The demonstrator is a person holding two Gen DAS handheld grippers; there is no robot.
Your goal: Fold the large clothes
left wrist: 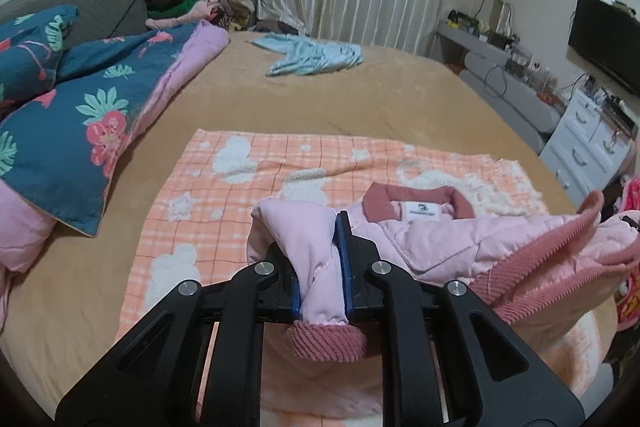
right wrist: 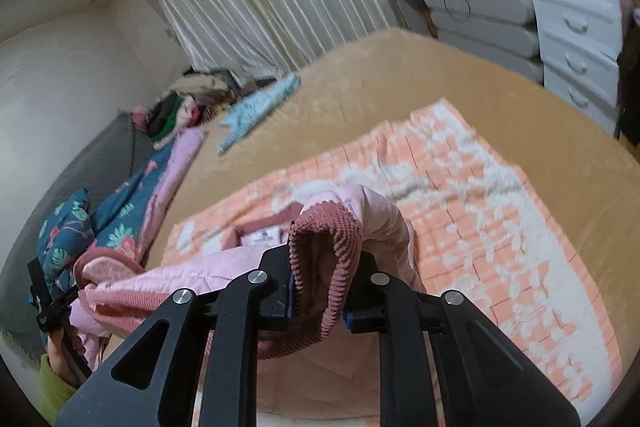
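A pink quilted jacket (left wrist: 460, 247) with dark pink ribbed collar and cuffs hangs between my two grippers above an orange checked blanket (left wrist: 224, 203) on the bed. My left gripper (left wrist: 322, 247) is shut on a sleeve of the jacket, whose ribbed cuff (left wrist: 325, 343) droops below the jaws. In the right wrist view my right gripper (right wrist: 320, 291) is shut on the other ribbed cuff (right wrist: 324, 247) and sleeve of the jacket (right wrist: 192, 279). The left gripper (right wrist: 52, 307) and a hand with a green sleeve show at the lower left of that view.
The bed (left wrist: 400, 95) has a tan cover. A blue floral quilt (left wrist: 80, 107) with pink lining lies at its left. A light blue garment (left wrist: 312, 57) lies at the far side. White drawers (left wrist: 588, 143) and a grey desk stand to the right, curtains behind.
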